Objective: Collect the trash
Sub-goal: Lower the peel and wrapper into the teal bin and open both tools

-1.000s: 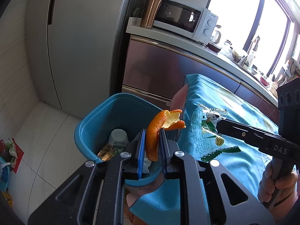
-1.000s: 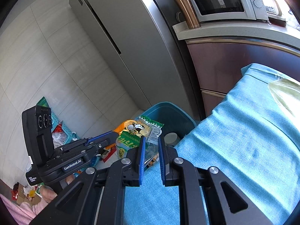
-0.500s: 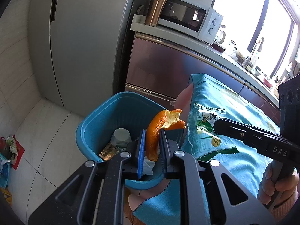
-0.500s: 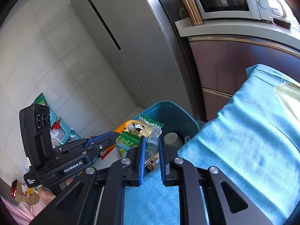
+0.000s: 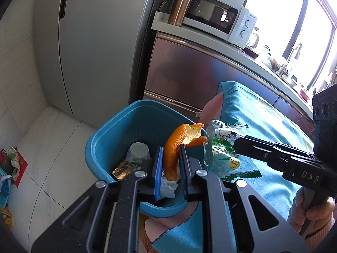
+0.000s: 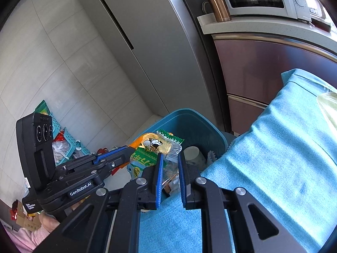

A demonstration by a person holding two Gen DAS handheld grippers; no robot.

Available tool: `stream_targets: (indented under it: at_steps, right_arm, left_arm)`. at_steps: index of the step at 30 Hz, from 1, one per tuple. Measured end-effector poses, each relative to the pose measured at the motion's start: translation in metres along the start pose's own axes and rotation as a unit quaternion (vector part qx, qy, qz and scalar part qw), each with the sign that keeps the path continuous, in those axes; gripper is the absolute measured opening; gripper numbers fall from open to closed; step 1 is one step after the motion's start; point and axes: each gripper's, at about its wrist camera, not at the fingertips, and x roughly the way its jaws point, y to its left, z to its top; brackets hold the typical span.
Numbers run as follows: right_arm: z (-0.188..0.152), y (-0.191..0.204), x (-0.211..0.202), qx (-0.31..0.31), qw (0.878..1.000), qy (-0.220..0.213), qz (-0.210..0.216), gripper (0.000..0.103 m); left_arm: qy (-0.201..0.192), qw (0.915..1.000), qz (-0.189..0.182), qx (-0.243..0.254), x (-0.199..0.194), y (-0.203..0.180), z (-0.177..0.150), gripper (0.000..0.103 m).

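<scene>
Above the round blue plastic trash bin (image 5: 105,143), the left gripper (image 5: 171,160) pinches a curled orange peel (image 5: 174,147). Beside it, the right gripper (image 6: 169,166), jaws nearly closed, clamps a crinkled green-and-clear snack wrapper (image 6: 155,149).

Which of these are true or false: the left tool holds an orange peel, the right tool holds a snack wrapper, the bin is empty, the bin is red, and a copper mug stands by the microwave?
1. The left tool holds an orange peel. True.
2. The right tool holds a snack wrapper. True.
3. The bin is empty. False: a white cup and other scraps lie inside.
4. The bin is red. False: it is blue.
5. A copper mug stands by the microwave. True.
</scene>
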Motion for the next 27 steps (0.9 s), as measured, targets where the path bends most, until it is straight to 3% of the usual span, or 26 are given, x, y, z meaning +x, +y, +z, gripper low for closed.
stream_targets:
  at_steps: [27]
  right_arm:
    - [0.01, 0.009, 0.048, -0.001, 0.998, 0.044, -0.044, 0.016]
  left_arm:
    - [0.032, 0.9993, 0.013, -0.017, 0.043, 0.013, 0.001, 0.016]
